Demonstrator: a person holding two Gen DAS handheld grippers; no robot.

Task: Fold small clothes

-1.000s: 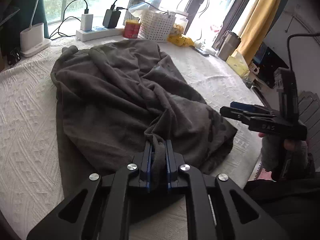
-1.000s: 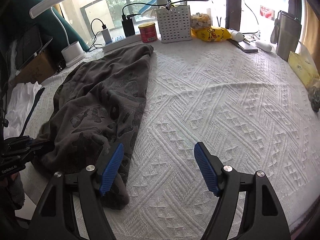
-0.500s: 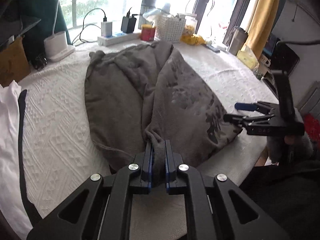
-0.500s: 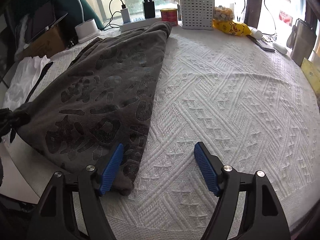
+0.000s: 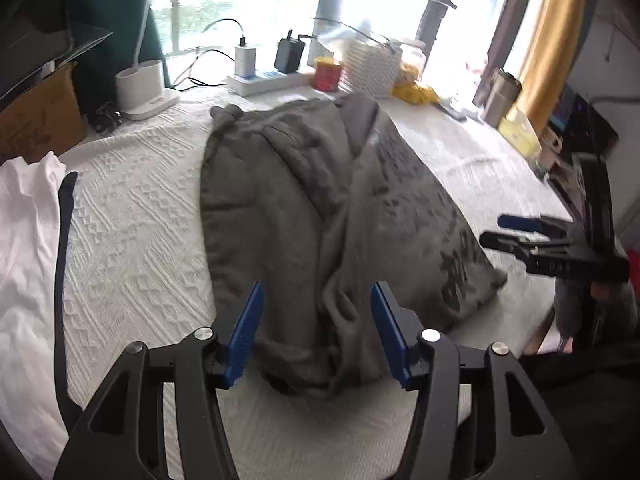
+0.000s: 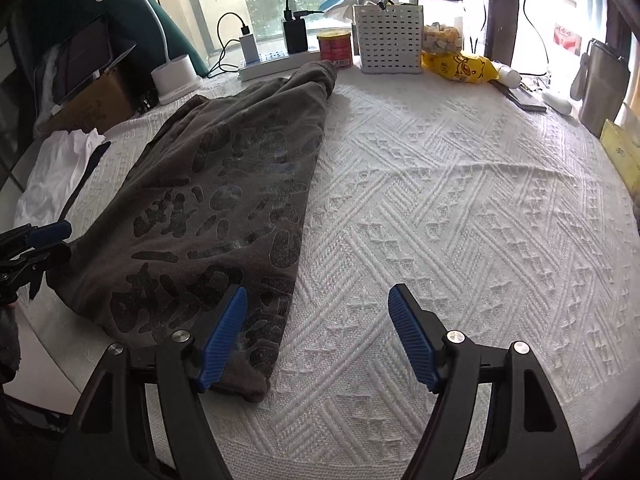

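Our left claw (image 5: 316,332) is opening, the bunched hem of the grey garment (image 5: 320,208) lying loose between its pads. Our right claw (image 6: 318,334) gapes empty beside the garment's edge, over the white-clothed bench (image 6: 460,208) by a window.

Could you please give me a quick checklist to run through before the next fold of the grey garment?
1. Left tongs letting go: ok, jaws opening, garment bunched between them, pads clear.
2. Right tongs free: ok, open and holding nothing.
3. Garment flat: not ok, ridge down its middle.
4. Printed side up: ok.
5. Bare tablecloth beside the garment: ok.
6. White cloth apart from garment: ok.
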